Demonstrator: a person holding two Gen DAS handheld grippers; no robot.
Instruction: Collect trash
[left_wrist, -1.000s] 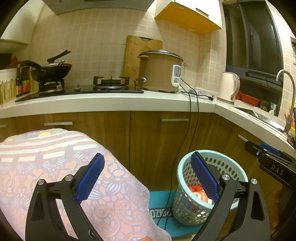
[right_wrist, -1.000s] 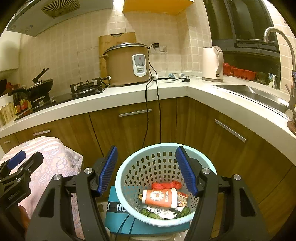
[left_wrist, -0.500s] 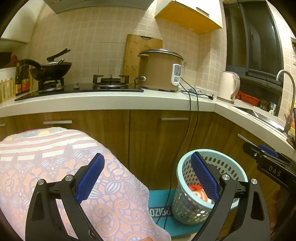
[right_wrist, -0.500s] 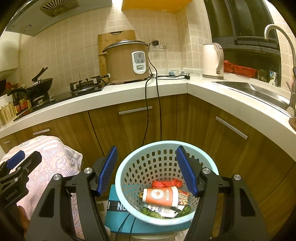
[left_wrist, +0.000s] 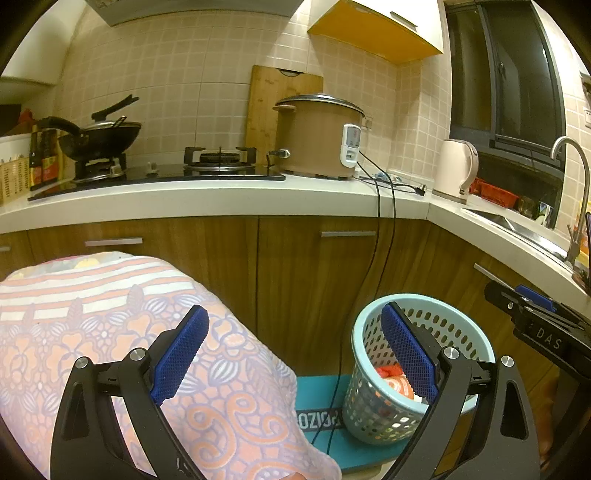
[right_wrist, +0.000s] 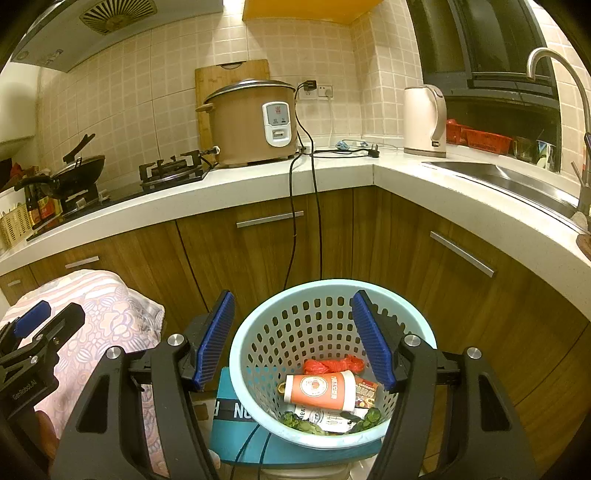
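Note:
A pale blue perforated basket (right_wrist: 258, 354) stands on a teal box (right_wrist: 229, 410) by the corner cabinets. It holds an orange and white cup (right_wrist: 319, 389), a red bag (right_wrist: 334, 365), wrappers and green scraps. My right gripper (right_wrist: 293, 339) is open and empty, above the basket's near rim. My left gripper (left_wrist: 295, 354) is open and empty, to the left of the basket (left_wrist: 373, 413), over a floral cloth (left_wrist: 110, 325). The right gripper's body shows at the right edge of the left wrist view (left_wrist: 535, 328).
A white L-shaped counter (left_wrist: 221, 199) carries a gas hob (left_wrist: 219, 162), a wok (left_wrist: 99, 138), a brown rice cooker (left_wrist: 317, 136) and a kettle (left_wrist: 456, 170). Black cords (left_wrist: 380, 236) hang down the wooden cabinet doors to the floor by the basket. A sink (right_wrist: 498, 177) is at the right.
Both views have shifted slightly, the basket sitting a little lower in the right wrist view. Both grippers stay open; the trash in the basket has not moved.

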